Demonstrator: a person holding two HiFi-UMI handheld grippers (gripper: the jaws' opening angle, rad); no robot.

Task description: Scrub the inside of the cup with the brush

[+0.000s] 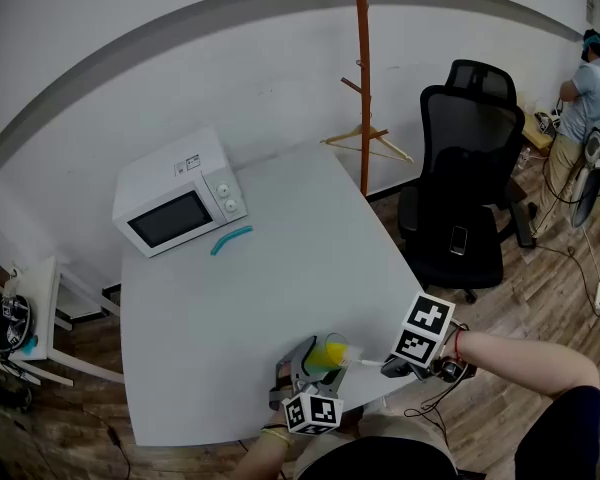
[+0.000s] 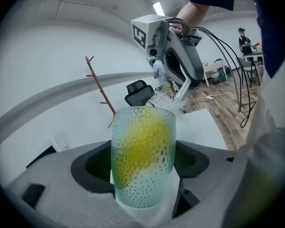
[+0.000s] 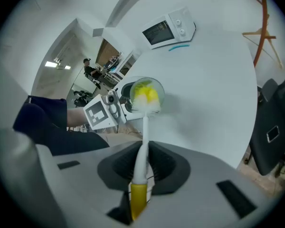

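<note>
A clear dimpled cup (image 2: 142, 160) is tipped on its side low over the table's near edge, and my left gripper (image 2: 142, 175) is shut on it. In the head view the cup (image 1: 330, 353) points its mouth to the right. The brush's yellow head (image 3: 146, 96) sits inside the cup (image 3: 154, 85), with white bristles (image 2: 164, 103) showing at the rim. My right gripper (image 3: 141, 175) is shut on the brush's white handle (image 3: 143, 146), which ends in a yellow grip. From the head view, the right gripper (image 1: 405, 366) sits just right of the left gripper (image 1: 305, 368).
The white table (image 1: 280, 258) carries a microwave (image 1: 180, 193) at its far left and a turquoise curved piece (image 1: 230, 239) in front of it. A wooden coat stand (image 1: 363, 78) and a black office chair (image 1: 460, 198) stand behind the table's right side. A person (image 1: 590, 78) stands far right.
</note>
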